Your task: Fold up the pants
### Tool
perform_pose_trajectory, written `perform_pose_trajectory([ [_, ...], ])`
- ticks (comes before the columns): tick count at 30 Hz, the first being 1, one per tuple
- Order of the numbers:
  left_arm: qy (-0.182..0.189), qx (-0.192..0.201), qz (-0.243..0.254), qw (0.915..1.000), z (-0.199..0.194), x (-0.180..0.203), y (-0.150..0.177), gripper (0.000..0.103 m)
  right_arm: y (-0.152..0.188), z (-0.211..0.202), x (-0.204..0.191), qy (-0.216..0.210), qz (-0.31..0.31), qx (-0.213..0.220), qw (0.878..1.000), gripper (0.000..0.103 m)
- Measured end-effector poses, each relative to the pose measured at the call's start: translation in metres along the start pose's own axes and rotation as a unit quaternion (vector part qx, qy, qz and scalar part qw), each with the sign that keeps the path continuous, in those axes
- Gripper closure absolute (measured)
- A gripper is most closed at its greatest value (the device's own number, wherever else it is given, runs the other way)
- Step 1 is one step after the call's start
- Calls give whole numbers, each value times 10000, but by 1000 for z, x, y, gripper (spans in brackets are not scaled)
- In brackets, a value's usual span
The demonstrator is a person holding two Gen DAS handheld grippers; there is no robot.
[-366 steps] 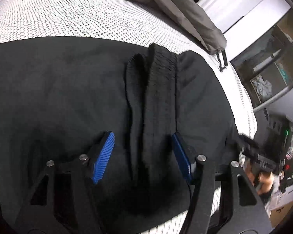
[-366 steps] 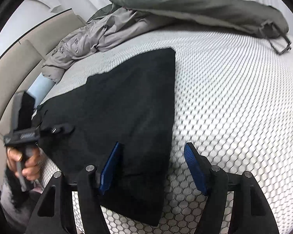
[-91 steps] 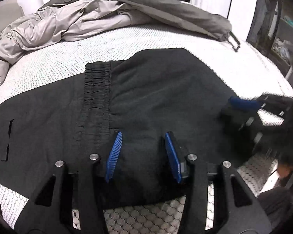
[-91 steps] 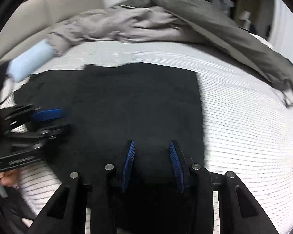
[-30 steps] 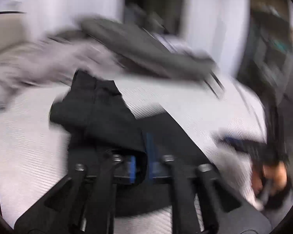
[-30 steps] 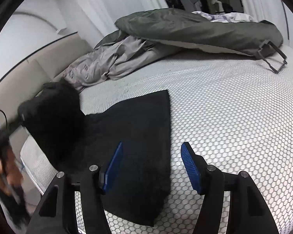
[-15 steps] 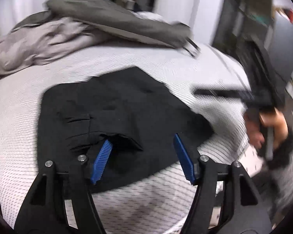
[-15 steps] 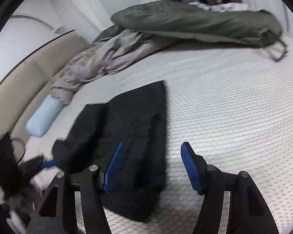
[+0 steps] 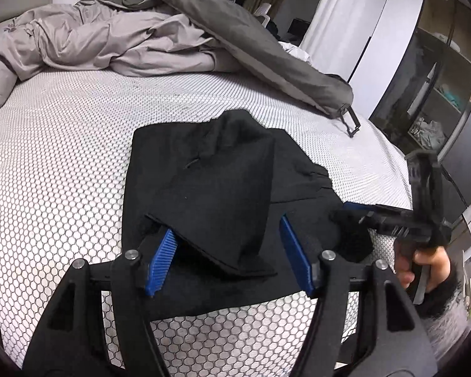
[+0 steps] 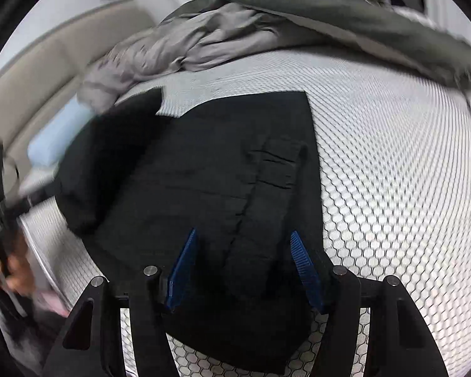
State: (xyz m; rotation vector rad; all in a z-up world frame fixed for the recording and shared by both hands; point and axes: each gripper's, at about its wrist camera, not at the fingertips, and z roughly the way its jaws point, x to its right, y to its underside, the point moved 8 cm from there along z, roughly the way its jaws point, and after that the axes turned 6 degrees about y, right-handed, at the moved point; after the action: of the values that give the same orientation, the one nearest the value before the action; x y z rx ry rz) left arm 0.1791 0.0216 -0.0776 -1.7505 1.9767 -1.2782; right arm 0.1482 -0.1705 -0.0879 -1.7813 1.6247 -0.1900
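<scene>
Black pants (image 9: 210, 188) lie folded on the honeycomb mattress (image 9: 62, 157); our left gripper (image 9: 229, 257) and right gripper (image 10: 245, 270) hover released, grey duvet (image 9: 110, 40) bunched behind.

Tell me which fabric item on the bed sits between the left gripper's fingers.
The black pants: they lie folded by the open left gripper, while the grey duvet is bunched far behind.

no readable text, no labels, no numbers
</scene>
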Motion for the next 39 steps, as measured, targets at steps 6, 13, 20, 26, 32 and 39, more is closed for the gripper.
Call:
perform_pose_trajectory([
  [6,-53,83,-50,9999,-5,0,1,41,-2,7,11,-621,582,-119,9963,41],
  [13,-142,347,-309,9988,-16,-7,-9,41,-12,1,-4,-1531,787,-60,9850,60],
  [20,-149,423,-390,9982,-18,-10,-14,41,-6,-11,-31,-1591,-28,-197,9871,60],
  [26,-166,372,-440,9982,-16,-14,-13,41,8,-8,-40,-1498,-175,-541,9871,59],
  [32,-160,411,-352,9984,-17,-6,-14,41,15,6,-23,-1067,28,-483,9931,93],
  [39,-46,512,-320,9982,-23,2,-18,41,10,-49,-40,-1320,-108,-493,9900,96],
])
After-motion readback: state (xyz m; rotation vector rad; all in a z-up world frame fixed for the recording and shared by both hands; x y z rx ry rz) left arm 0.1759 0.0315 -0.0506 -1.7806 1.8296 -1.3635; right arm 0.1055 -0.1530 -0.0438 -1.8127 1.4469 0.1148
